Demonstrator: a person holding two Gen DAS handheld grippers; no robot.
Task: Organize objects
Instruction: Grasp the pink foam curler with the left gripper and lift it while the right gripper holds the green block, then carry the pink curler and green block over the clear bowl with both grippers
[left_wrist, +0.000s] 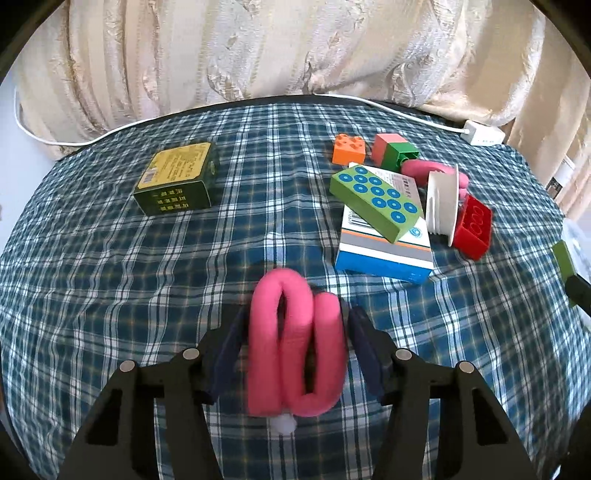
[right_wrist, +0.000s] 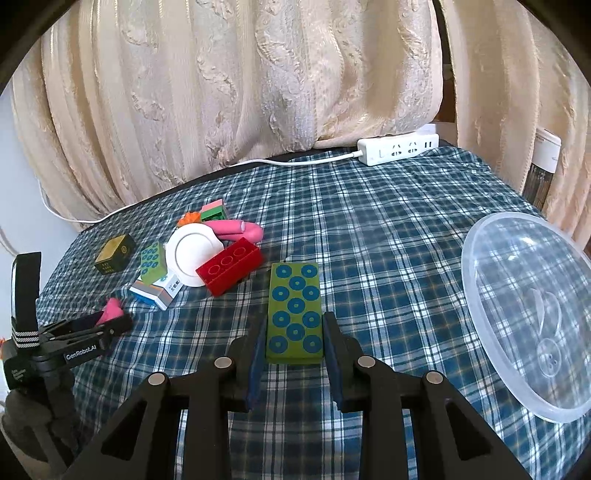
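Left gripper (left_wrist: 295, 325): lower centre of frame, jaws around pink foam loop (left_wrist: 295, 343).
Right gripper (right_wrist: 294, 328): lower centre, clamped on green dotted block (right_wrist: 294, 314).

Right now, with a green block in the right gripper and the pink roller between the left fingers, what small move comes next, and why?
Probably carry the right gripper to the right and over the clear bowl. It is shut on the green block, and the bowl looks empty beside it. The left gripper has the pink roller between its fingers, grip unclear, so it can wait.
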